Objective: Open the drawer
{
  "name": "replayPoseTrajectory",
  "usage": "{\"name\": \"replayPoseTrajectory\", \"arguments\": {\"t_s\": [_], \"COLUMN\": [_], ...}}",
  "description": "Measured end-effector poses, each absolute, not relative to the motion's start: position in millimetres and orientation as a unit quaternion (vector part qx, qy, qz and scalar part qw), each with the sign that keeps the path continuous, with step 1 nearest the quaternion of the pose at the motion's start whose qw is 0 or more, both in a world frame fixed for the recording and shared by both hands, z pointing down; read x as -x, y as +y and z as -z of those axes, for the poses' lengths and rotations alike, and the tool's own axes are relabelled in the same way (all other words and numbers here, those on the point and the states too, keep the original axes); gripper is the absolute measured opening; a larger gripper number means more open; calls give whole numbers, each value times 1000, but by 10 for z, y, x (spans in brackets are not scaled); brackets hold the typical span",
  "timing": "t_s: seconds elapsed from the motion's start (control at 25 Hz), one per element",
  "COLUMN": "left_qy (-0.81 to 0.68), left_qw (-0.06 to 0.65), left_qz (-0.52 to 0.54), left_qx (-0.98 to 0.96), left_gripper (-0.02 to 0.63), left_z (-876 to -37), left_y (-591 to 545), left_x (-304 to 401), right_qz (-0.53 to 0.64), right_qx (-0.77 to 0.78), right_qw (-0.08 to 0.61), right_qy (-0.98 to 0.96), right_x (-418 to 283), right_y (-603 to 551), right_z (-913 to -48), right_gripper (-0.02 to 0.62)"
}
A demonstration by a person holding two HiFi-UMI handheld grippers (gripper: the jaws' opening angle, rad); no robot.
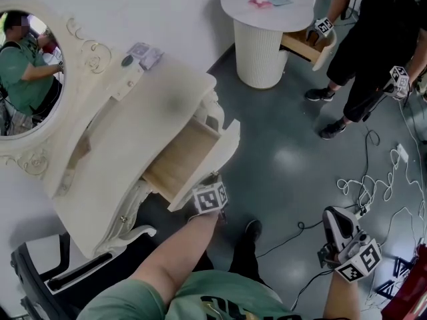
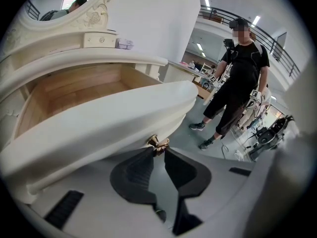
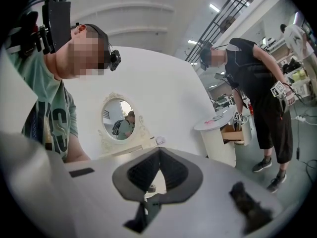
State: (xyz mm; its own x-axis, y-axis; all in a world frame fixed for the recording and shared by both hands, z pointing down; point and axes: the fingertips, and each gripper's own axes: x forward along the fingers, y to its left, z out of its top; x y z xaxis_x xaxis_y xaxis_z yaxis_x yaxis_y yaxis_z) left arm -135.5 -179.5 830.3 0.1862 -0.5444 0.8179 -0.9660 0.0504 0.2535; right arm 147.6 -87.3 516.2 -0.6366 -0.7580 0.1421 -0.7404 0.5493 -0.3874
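The cream dressing table (image 1: 163, 89) has its drawer (image 1: 183, 157) pulled out, and the bare wooden inside (image 2: 74, 90) shows. My left gripper (image 1: 213, 180) sits at the drawer's curved front panel (image 2: 104, 125). In the left gripper view this left gripper (image 2: 158, 148) is shut on the small brass knob (image 2: 155, 142) at the panel's lower edge. My right gripper (image 1: 335, 222) hangs over the floor at the lower right, away from the table. In the right gripper view the right gripper (image 3: 159, 150) has its tips touching with nothing between them.
A second person (image 1: 373, 39) in black works with grippers at a round white table (image 1: 267, 9) whose own drawer is open. Cables (image 1: 373, 179) trail over the grey floor on the right. A black chair (image 1: 40, 272) stands at the lower left. The oval mirror (image 1: 27, 72) is at the far left.
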Motion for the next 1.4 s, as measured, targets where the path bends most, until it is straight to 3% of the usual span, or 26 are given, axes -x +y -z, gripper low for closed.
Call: {"name": "replayPoseTrajectory", "arguments": {"t_s": [1.4], "left_qy": [-586], "left_qw": [419], "left_qz": [-262], "left_qx": [-642], "left_gripper": [74], "left_z": [-8295], "left_y": [-1515], "left_x": [974], "right_qz": [214], "right_qx": [410], "right_qw": [39], "right_qy": [886], "right_x": [-1907], "right_y": [-791], "right_z": [-5279], "right_gripper": [12]}}
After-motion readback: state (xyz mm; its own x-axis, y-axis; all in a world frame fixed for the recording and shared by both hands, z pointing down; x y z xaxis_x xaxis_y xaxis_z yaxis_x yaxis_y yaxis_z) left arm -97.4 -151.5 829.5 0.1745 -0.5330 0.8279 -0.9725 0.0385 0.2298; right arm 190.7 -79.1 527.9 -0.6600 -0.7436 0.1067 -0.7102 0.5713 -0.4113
